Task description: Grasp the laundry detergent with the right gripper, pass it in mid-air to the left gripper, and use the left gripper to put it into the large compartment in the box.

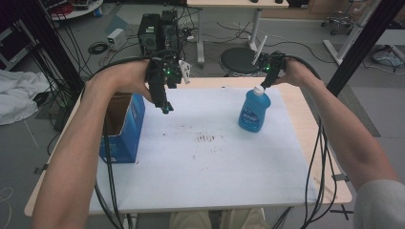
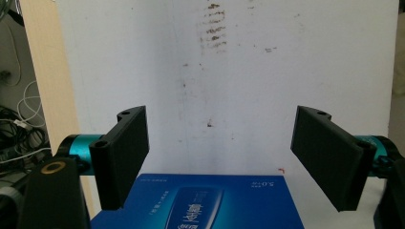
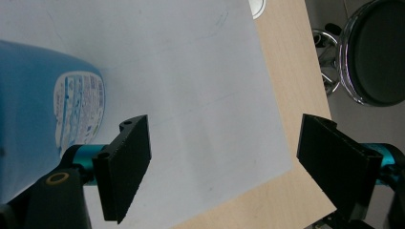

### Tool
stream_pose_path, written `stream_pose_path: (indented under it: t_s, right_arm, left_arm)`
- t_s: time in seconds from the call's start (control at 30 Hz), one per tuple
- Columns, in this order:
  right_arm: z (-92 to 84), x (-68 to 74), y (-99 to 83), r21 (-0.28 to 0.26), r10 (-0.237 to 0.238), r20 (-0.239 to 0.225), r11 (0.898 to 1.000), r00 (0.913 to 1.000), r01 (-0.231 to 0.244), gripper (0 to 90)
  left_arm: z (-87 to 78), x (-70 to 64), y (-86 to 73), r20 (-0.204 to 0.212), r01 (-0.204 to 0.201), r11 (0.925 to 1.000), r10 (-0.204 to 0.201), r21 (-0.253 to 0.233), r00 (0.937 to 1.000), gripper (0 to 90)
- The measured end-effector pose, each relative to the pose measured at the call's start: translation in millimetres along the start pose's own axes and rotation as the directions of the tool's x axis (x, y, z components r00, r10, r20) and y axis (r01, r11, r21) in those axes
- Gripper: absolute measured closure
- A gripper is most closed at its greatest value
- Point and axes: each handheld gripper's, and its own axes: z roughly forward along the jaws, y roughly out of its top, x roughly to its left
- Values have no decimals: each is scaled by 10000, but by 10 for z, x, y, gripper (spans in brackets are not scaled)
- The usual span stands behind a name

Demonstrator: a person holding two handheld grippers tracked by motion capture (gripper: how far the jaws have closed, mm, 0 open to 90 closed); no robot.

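1. The blue carton [image 1: 125,129] stands at the left edge of the desk [image 1: 296,102], left of the white sheet [image 1: 205,157] that covers most of the desk top; its top is open. In the left gripper view its printed blue face [image 2: 200,202] lies just below the jaws.
2. The left hand-held gripper [image 1: 165,107] hangs just right of the carton's far corner, above the sheet's far left part, pointing down. Its jaws stand wide apart with nothing between them; in the left gripper view [image 2: 219,152] only the white sheet shows in the gap.
3. A patch of dark brown smudges [image 1: 207,139] marks the sheet, right of the carton and about midway between the carton and the bottle.
4. The blue bottle [image 1: 254,112] stands upright on the sheet, well to the right of the carton, with a white cap at its top and a label on its front.
5. The right hand-held gripper [image 1: 265,83] is held just above and to the right of the bottle's cap. Its jaws are spread apart and empty: in the right gripper view [image 3: 222,167] the bottle [image 3: 43,124] lies outside the left jaw, not between the two.
6. A round black stool [image 1: 240,59] stands on the floor beyond the desk's far edge, behind the bottle.
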Motion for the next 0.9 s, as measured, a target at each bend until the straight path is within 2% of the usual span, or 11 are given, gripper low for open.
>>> stream_pose_path:
  t_s: [0.23, 0.4, 0.47, 0.53, 0.57, 0.67, 0.83, 0.9]
  right_arm:
    - [-79, 1, -134, 171, 97, 135, 9998, 9999, -99, 182]
    - [-158, 53, -190, 254, 64, 330, 9997, 9994, -72, 182]
    - [-254, 128, -276, 248, 76, 403, 9997, 9992, -86, 182]
    - [-266, 136, -300, 206, 38, 360, 9998, 9993, -45, 182]
    - [-299, 172, -348, 141, 261, 249, 9995, 9993, -265, 182]
    - [-325, 225, -407, 94, 420, 138, 9991, 9990, -422, 182]
    - [-350, 303, -459, 376, 451, -132, 9983, 9989, -445, 182]
    - [-380, 361, -486, 399, 557, -408, 9977, 9976, -540, 181]
  left_arm:
    - [13, -17, -20, -9, 23, 10000, -23, -42, 10000, 207]
    - [12, -11, -44, 16, 50, 10000, -50, 3, 10000, 207]
    - [25, -13, -66, 42, 111, 9999, -111, 41, 9999, 207]
    - [29, -18, -63, 55, 88, 10000, -88, 17, 9999, 207]
    - [35, -26, -57, 79, 76, 10000, -76, -16, 9999, 207]
    - [41, -47, -34, 100, -25, 10000, 26, -67, 9999, 207]
    - [32, -46, -20, 95, -61, 9998, 62, -163, 9999, 207]
    - [36, -47, -14, 100, -80, 9998, 82, -158, 9999, 207]
